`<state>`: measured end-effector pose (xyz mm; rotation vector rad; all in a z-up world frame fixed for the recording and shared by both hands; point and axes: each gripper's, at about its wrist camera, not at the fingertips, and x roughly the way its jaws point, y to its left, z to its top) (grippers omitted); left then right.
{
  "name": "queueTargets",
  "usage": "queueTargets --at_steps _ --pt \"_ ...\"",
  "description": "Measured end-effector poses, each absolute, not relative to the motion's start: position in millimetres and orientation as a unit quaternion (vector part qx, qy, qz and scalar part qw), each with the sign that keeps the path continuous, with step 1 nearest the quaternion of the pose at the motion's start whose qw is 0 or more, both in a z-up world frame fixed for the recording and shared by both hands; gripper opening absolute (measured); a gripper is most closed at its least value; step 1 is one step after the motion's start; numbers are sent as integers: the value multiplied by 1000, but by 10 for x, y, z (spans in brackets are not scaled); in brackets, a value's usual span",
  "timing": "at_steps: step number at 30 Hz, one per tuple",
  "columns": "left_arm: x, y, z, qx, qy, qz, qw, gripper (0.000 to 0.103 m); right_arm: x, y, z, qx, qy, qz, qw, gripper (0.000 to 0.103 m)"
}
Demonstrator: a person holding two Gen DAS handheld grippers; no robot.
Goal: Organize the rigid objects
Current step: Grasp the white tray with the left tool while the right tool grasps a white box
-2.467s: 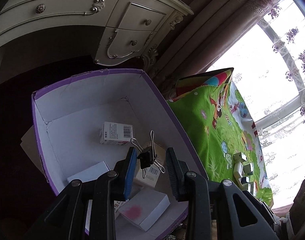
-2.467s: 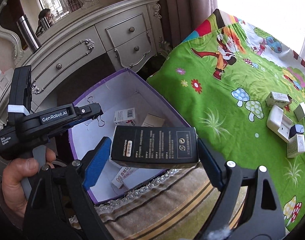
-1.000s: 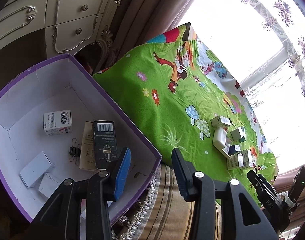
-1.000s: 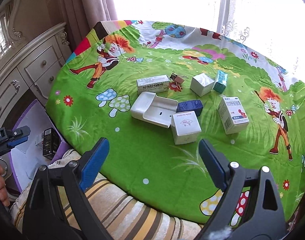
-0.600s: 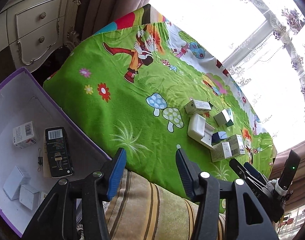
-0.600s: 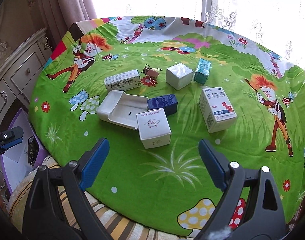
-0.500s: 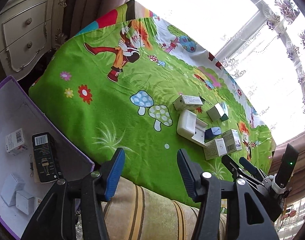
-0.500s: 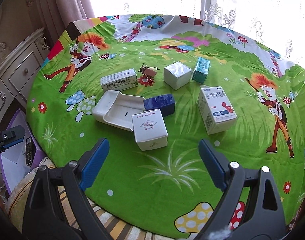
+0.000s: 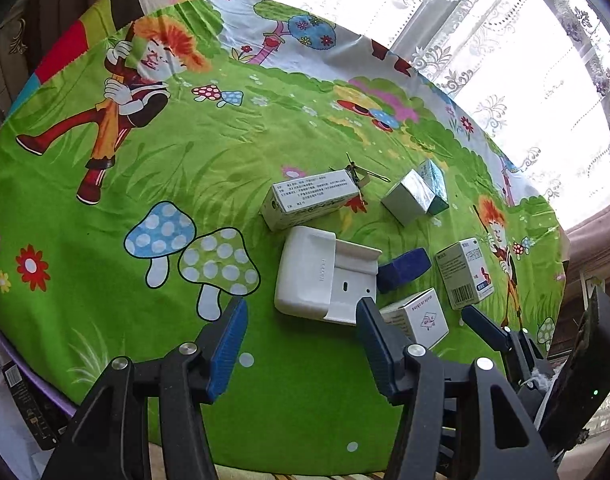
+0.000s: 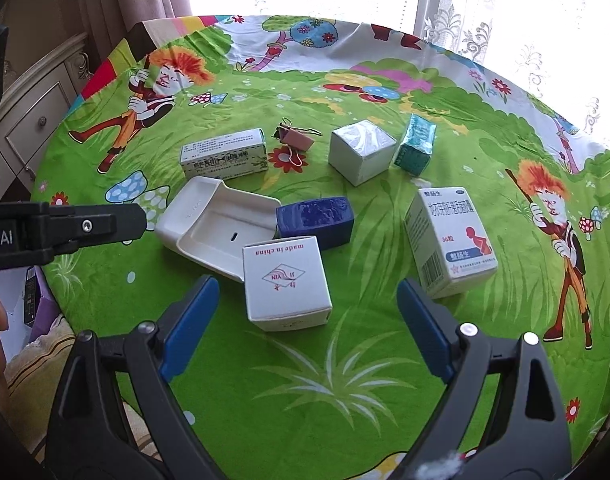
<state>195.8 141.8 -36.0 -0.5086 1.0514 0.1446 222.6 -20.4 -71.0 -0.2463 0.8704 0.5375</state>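
White carton (image 10: 285, 282) reads "made in china"; medicine box (image 10: 451, 238) "36".

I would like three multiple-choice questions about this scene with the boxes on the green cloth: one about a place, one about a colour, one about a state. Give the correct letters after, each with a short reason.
1. Where does the dark blue box lie?
A. between the white tray and the tall medicine box
B. on top of the silver cube box
C. inside the white tray

2. What colour is the binder clip beside the long box?
A. black
B. pinkish brown
C. yellow

3. What state is the right gripper in?
A. shut on a box
B. shut and empty
C. open and empty

Answers:
1. A, it rests on the cloth with the tray at one side and the medicine box at the other.
2. B, its body looks pinkish brown, with wire handles.
3. C, its blue fingers stand wide apart, holding nothing.
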Motion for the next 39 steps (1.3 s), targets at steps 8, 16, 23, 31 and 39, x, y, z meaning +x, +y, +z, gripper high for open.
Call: queueTargets --at_steps 8,16,23,31,39 --pt "2299 1316 -587 -217 520 59 824 57 2326 -263 -829 -93 432 264 857 63" --pt "2326 1238 -680 -182 516 55 835 50 2375 -345 -912 -66 449 269 849 45" --pt "2196 1246 -680 -171 506 62 843 39 2330 -357 -916 -69 449 266 850 45" --pt "1956 1263 -574 -191 487 68 850 39 2262 -392 -902 -73 448 264 851 45" --pt "1680 1302 -353 -190 466 91 860 39 2164 -397 -853 -84 439 267 854 45"
